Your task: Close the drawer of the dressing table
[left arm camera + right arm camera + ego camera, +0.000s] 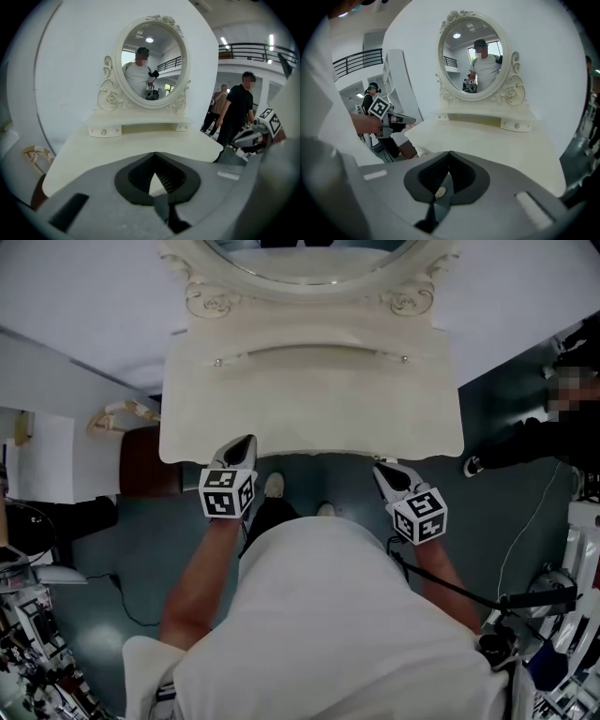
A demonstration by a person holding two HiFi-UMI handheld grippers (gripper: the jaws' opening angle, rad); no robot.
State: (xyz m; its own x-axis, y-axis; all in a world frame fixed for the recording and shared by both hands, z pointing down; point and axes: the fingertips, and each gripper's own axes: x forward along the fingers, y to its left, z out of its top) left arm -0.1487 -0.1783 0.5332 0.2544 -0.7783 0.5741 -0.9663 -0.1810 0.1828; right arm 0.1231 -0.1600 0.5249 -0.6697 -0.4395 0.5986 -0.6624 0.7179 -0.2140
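Note:
The cream dressing table (309, 399) stands ahead of me, its oval mirror (309, 259) at the back. From the head view no drawer shows pulled out past its front edge; the front face is hidden under the top. My left gripper (247, 444) hovers at the front edge, left of centre, jaws shut with nothing between them. My right gripper (381, 468) hangs just off the front edge, right of centre, also shut and empty. In the left gripper view the left gripper (155, 154) points over the tabletop (140, 145); in the right gripper view the right gripper (450, 153) does the same over the tabletop (487, 140).
A low shelf with small knobs (217, 361) runs under the mirror. A dark brown stool (145, 460) stands left of the table. A person in black (562, 418) stands at the right. Cables and equipment (28, 652) line the floor at both lower corners.

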